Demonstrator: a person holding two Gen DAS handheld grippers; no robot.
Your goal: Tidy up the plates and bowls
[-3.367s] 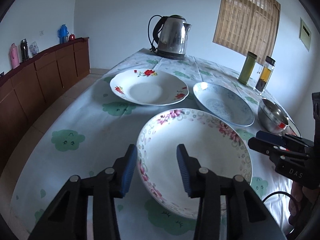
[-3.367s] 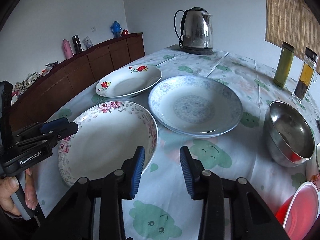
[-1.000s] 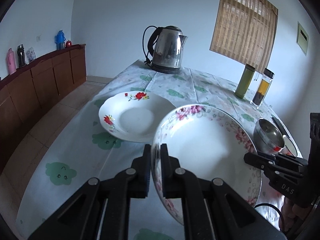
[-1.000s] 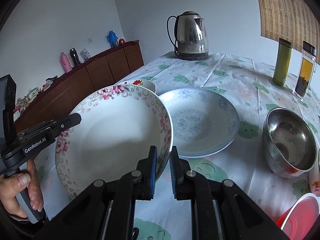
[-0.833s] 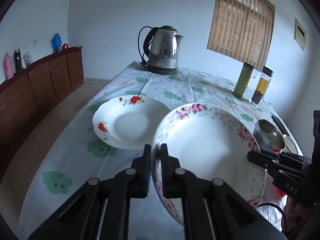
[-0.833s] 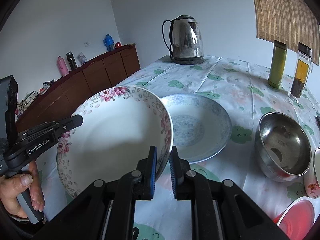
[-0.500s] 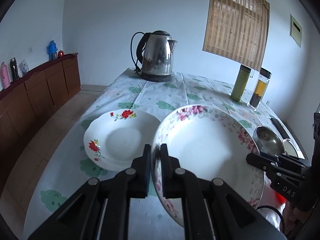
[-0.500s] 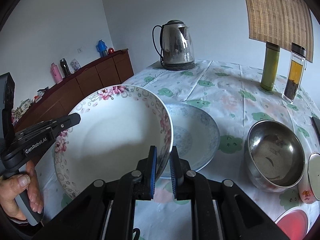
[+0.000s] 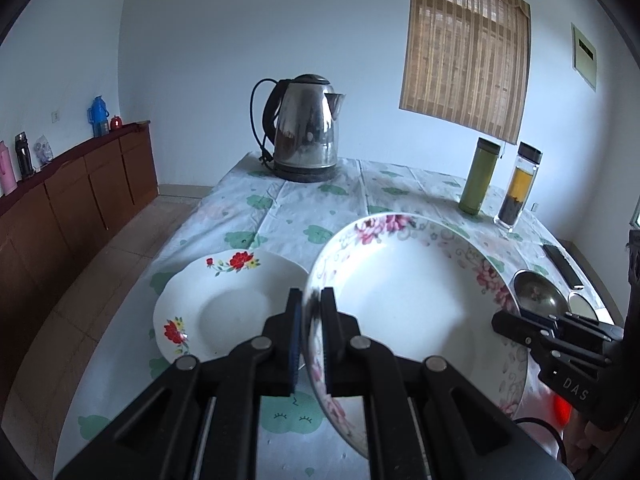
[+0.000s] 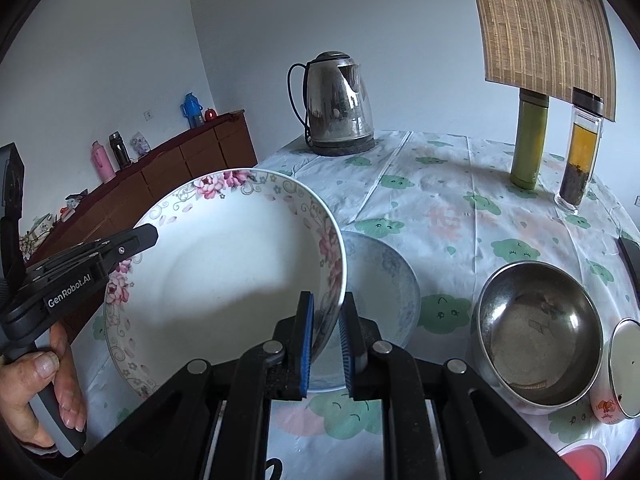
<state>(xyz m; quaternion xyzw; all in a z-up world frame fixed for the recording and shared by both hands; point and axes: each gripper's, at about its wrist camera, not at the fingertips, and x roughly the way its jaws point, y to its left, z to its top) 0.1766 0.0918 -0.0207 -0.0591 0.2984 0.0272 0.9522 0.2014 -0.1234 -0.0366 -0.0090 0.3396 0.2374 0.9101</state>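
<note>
left wrist view shows the left gripper point(image 9: 309, 334) and right gripper point(image 10: 325, 326) both clamped on opposite rims of the pink-flowered white ceramic plate point(image 9: 404, 300), lifted above the tabletop's near edge, so it should stay level and both hands move together.

Both fisheye views sit close behind their own jaws, looking down along the bench point(image 9: 304, 208) toward the far wall. They share the flowered plate point(image 9: 408, 296) in mid-frame and the kettle point(image 10: 340, 104) above it.
</note>
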